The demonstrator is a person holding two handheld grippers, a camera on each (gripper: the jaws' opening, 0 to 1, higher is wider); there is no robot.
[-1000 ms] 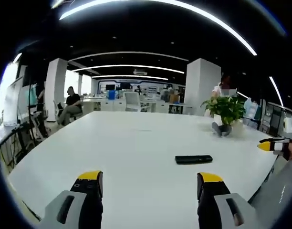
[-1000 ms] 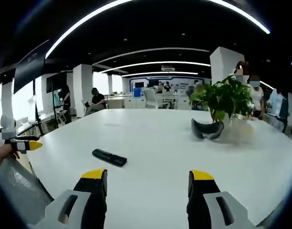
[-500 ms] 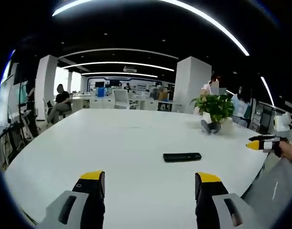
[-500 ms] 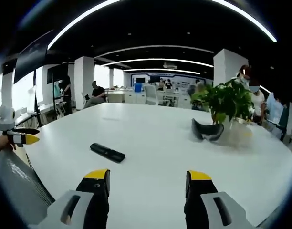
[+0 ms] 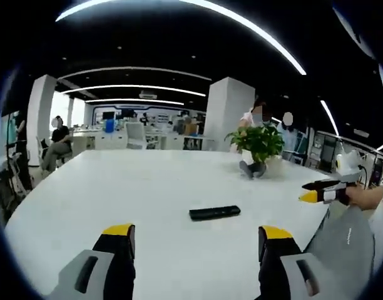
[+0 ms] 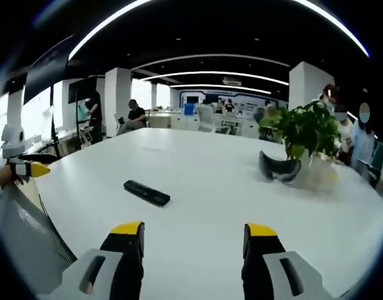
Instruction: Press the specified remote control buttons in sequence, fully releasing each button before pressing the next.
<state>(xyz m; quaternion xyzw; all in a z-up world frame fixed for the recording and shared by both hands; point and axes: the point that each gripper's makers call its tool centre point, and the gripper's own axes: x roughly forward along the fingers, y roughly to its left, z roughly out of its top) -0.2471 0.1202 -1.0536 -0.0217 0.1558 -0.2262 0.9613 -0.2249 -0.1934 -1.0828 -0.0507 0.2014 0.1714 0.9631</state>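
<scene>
The left hand-held gripper (image 5: 196, 234) hangs above the near edge of the white surface (image 5: 148, 187), its two yellow-tipped jaws spread wide with nothing between them. The right hand-held gripper (image 6: 193, 232) is posed the same way over the same surface, jaws spread and empty, apart from the tabletop.

The remote control (image 5: 214, 213) is a slim black bar lying flat on the surface. In the left gripper view it lies beyond the jaws, closer to the right-hand jaw, well apart from both. In the right gripper view the remote control (image 6: 146, 193) lies beyond the left-hand jaw, again untouched.

In the left gripper view the right hand-held gripper (image 5: 316, 195) comes in from the right of the remote control, yellow tip toward the surface, with a hand (image 5: 367, 197) behind it. In the right gripper view the left hand-held gripper (image 6: 30, 169) shows to the left of the remote control, beside a mesh chair back (image 6: 25, 240).

Past the remote control stands a potted plant (image 6: 304, 134) with a dark curved headset (image 6: 279, 169) just in front of it. The left gripper view shows a seated person (image 5: 54, 140) far to the left of the remote control; the right gripper view shows people (image 6: 338, 125) standing behind the plant.
</scene>
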